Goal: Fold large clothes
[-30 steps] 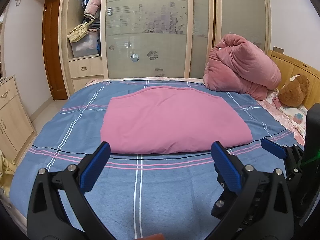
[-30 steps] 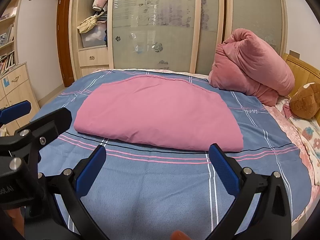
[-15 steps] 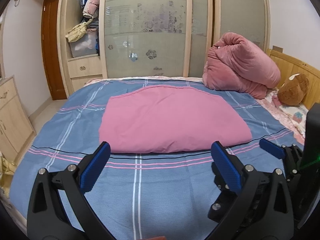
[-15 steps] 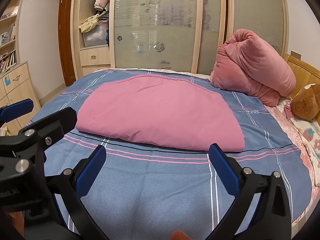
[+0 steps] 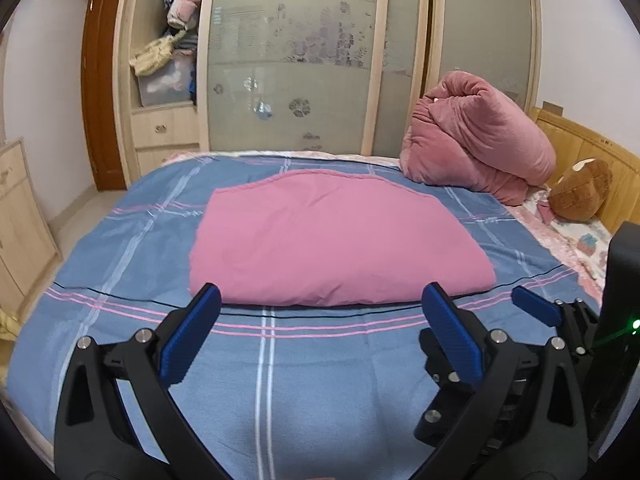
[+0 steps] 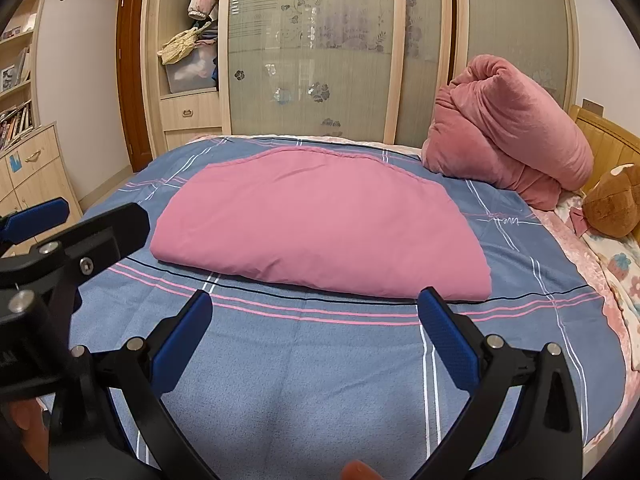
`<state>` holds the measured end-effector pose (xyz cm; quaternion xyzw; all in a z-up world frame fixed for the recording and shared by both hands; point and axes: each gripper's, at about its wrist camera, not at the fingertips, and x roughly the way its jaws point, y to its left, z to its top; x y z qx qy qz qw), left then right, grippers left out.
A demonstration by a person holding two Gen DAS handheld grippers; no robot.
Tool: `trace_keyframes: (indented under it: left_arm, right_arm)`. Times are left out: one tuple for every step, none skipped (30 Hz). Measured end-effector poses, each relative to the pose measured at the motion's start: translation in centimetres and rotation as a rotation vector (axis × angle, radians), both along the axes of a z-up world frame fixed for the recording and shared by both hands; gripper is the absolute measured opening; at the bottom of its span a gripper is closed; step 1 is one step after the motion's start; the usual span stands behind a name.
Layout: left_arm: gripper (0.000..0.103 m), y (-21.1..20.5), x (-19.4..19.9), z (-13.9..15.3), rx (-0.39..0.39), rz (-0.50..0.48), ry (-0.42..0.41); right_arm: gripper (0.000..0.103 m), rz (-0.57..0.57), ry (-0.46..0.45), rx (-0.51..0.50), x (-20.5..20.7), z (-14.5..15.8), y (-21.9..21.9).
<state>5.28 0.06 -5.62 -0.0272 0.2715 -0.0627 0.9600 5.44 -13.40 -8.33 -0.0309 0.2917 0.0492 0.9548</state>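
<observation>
A large pink cloth (image 5: 332,240) lies folded flat in the middle of the bed, also in the right wrist view (image 6: 320,220). My left gripper (image 5: 320,304) is open and empty, held above the blue sheet just short of the cloth's near edge. My right gripper (image 6: 316,312) is open and empty, at the same near edge, to the right of the left one. The right gripper's blue fingertip (image 5: 536,306) shows at the right of the left wrist view. The left gripper's body (image 6: 72,248) shows at the left of the right wrist view.
The bed has a blue plaid sheet (image 5: 120,264). A bundled pink quilt (image 5: 476,148) and a brown plush toy (image 5: 580,192) lie by the wooden headboard at right. A wardrobe with frosted sliding doors (image 5: 296,60) stands behind the bed, and a low cabinet (image 6: 36,168) at left.
Both grippers have drifted slightly, so the view tilts up a little. The pink cloth has not moved. Both grippers stay open.
</observation>
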Motion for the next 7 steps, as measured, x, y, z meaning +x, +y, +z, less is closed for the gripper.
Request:
trace_keyframes:
  left_arm:
    - [0.101, 0.06, 0.07, -0.07, -0.004, 0.000, 0.006]
    - [0.101, 0.08, 0.10, -0.10, 0.001, 0.006, 0.006]
    - [0.101, 0.07, 0.09, -0.10, 0.010, 0.013, 0.001]
    - [0.101, 0.05, 0.11, -0.09, 0.015, 0.018, -0.002]
    - [0.101, 0.05, 0.09, -0.05, 0.020, 0.022, -0.007]
    - [0.101, 0.05, 0.04, -0.01, 0.020, 0.023, -0.010]
    - [0.101, 0.08, -0.01, 0.04, 0.017, 0.020, -0.012]
  right_arm:
    - [0.102, -0.001, 0.000, -0.001, -0.02, 0.01, 0.02]
    - [0.102, -0.002, 0.000, 0.000, -0.05, 0.03, 0.03]
    - [0.102, -0.001, 0.000, 0.002, -0.02, 0.00, 0.03]
    - [0.102, 0.000, 0.001, 0.002, 0.02, -0.04, 0.03]
    - [0.102, 0.000, 0.001, 0.001, 0.05, -0.09, 0.06]
    - [0.102, -0.001, 0.002, 0.001, 0.07, -0.15, 0.12]
    - [0.102, 0.000, 0.002, 0.001, 0.05, -0.12, 0.11]
